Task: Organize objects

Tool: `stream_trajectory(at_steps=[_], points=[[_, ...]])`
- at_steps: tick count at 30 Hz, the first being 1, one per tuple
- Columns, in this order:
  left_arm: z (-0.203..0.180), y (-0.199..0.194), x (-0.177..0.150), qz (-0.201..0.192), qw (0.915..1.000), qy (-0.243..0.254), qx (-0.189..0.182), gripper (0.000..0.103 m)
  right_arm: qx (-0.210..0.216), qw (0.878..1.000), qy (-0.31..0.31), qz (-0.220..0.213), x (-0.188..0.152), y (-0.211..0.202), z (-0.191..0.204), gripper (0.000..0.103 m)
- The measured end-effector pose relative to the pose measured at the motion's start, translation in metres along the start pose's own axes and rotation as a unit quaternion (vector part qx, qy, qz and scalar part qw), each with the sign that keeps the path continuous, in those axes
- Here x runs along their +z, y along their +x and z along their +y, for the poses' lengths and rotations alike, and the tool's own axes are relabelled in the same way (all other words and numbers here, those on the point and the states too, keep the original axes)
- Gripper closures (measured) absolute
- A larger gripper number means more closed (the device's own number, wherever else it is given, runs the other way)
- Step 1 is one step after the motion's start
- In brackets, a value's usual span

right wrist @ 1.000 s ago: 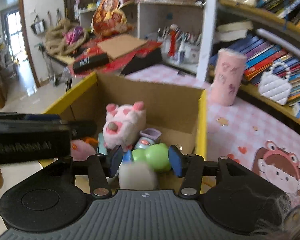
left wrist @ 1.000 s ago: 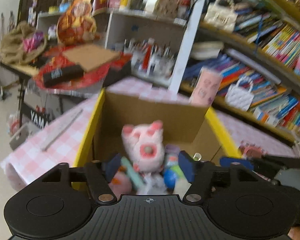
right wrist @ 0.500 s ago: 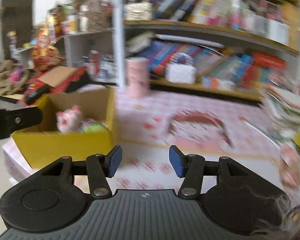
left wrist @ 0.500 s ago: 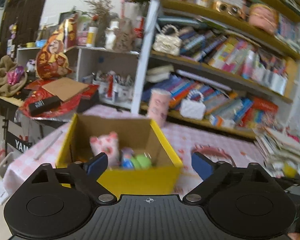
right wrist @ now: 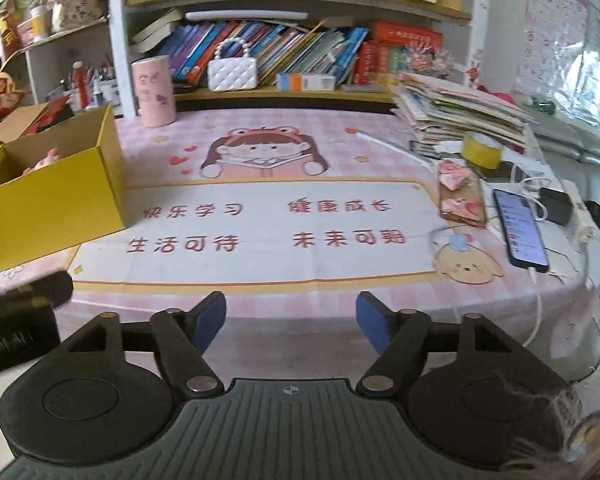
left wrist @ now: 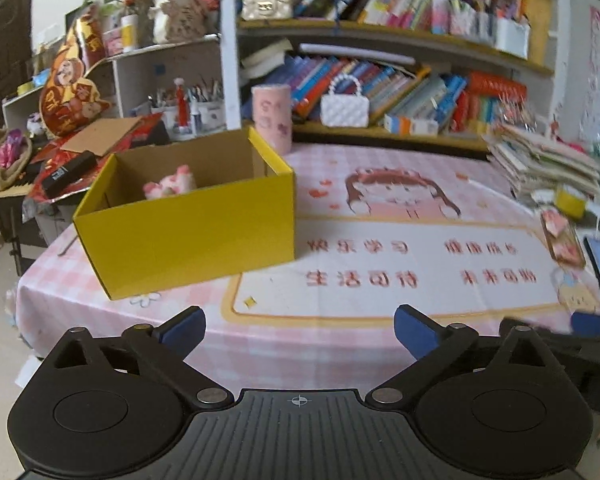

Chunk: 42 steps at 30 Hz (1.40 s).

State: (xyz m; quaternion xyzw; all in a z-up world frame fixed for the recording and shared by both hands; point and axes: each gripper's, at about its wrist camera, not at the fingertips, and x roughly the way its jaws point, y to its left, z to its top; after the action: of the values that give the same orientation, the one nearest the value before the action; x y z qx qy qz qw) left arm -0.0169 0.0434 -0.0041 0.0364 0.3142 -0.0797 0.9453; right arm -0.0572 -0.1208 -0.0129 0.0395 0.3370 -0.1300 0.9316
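I hold my left gripper [left wrist: 298,328] and right gripper [right wrist: 291,318] wide open and empty low in frame, since the yellow box [left wrist: 188,232] at left already contains the pink plush toy [left wrist: 170,187].

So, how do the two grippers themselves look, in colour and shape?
The left gripper and right gripper look alike: black ribbed body, two round discs, silver pivot pins, angular black fingers with blue pads, and a small white crosshair mark. No cables or sleeves show.

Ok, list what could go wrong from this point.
1. The phone lies near the table's right edge with its white cable trailing over it; a passing right gripper could snag it.
2. The yellow box sits close to the table's left corner; a nudge from the open left gripper might push it off.
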Motion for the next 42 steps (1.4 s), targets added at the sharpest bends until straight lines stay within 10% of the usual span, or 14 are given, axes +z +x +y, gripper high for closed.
stream_trajectory(at_steps=[13, 42], points=[[-0.015, 0.0, -0.01, 0.02, 0.9992, 0.014, 0.033, 0.001, -0.018, 1.0, -0.003, 0.001, -0.006, -0.006, -0.008, 0.011], [-0.015, -0.002, -0.008, 0.029, 0.998, 0.008, 0.055, 0.001, -0.013, 1.0, -0.012, 0.002, -0.006, -0.004, -0.007, 0.011]])
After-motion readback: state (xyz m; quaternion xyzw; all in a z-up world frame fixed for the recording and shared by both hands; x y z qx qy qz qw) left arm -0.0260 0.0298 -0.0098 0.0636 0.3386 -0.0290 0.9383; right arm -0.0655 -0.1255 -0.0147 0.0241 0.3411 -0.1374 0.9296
